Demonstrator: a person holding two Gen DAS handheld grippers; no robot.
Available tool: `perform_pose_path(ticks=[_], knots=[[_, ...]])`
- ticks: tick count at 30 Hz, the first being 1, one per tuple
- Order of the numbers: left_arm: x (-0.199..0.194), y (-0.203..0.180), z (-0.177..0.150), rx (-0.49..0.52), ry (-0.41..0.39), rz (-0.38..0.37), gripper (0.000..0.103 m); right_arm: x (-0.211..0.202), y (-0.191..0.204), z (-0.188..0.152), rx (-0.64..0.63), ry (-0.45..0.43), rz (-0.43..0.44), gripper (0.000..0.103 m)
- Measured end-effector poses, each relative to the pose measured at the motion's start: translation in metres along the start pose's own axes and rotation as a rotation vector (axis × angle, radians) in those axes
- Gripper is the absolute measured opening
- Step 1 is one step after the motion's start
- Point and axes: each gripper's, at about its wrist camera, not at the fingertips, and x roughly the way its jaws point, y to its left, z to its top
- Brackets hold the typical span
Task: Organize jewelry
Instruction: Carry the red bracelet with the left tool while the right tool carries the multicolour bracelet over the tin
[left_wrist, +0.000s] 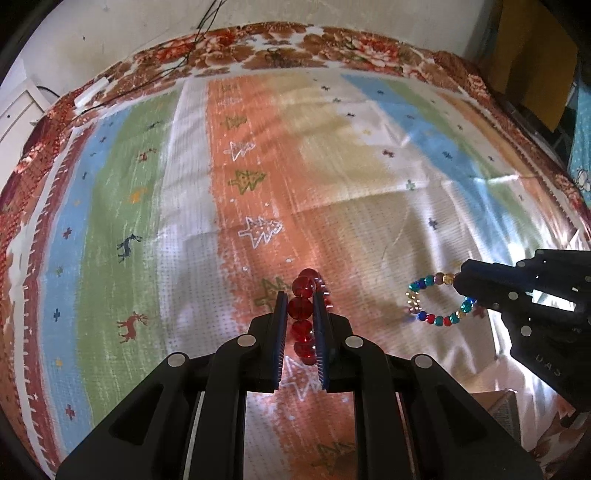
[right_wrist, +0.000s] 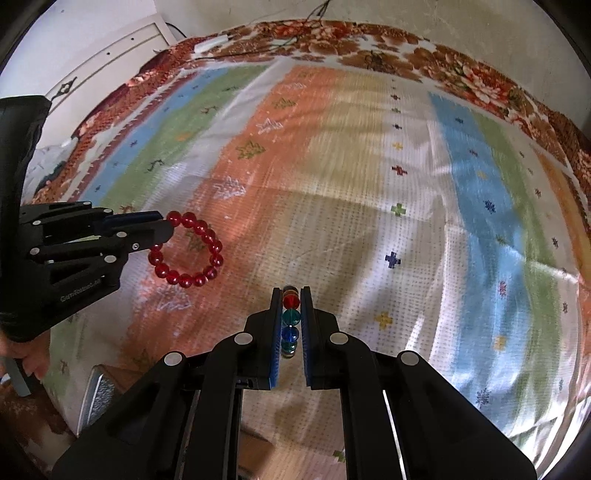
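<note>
While both grippers hang above a striped cloth (left_wrist: 332, 155) printed with trees, deer and small crosses, each has hold of one bracelet. The left gripper (left_wrist: 300, 306) has its jaws drawn close together on a red bead bracelet (left_wrist: 301, 308); in the left wrist view the beads sit in a line between the blue pads, edge-on. In the right wrist view the same gripper enters from the left, and the bracelet hangs from its tips as a full ring of round, glossy red beads, clear of the cloth. The right gripper (right_wrist: 291, 306) is closed to its narrowest on a multicoloured bead bracelet (right_wrist: 290, 317), with red, teal and blue beads stacked between its pads. The left wrist view shows this bracelet as an open loop of teal, blue, red and gold beads, pinched at its upper right and dangling over the pale part of the cloth. The two bracelets are well apart from each other. A floral border (left_wrist: 280, 44) edges the cloth on the far side, with dark cables (left_wrist: 177, 62) trailing across it. A person's fingers (right_wrist: 35, 363) show at the lower left of the right wrist view. Both views are slightly blurred.
</note>
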Motion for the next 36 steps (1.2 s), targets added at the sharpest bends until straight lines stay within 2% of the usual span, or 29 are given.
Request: perform_pose_path(ticks=[8,21,27,36], knots=[[-0.021,-0.005,-0.002,-0.025,-0.032,0.003,0.013,-0.023,0.002,-0.002,0.019,-0.065,0.014,0.01],[-0.058,-0.017,-0.007,-0.04,-0.087,-0.031,0.013,-0.054,0.005,-0.012,0.031,-0.121,0.044,0.01],[-0.073,-0.024,-0.013,-0.028,-0.114,-0.03,0.013,-0.074,0.014,-0.022,-0.009,-0.161,0.02,0.01],[-0.097,-0.036,-0.027,-0.035,-0.145,-0.081,0.013,-0.107,0.021,-0.038,-0.029,-0.227,0.037,0.01]])
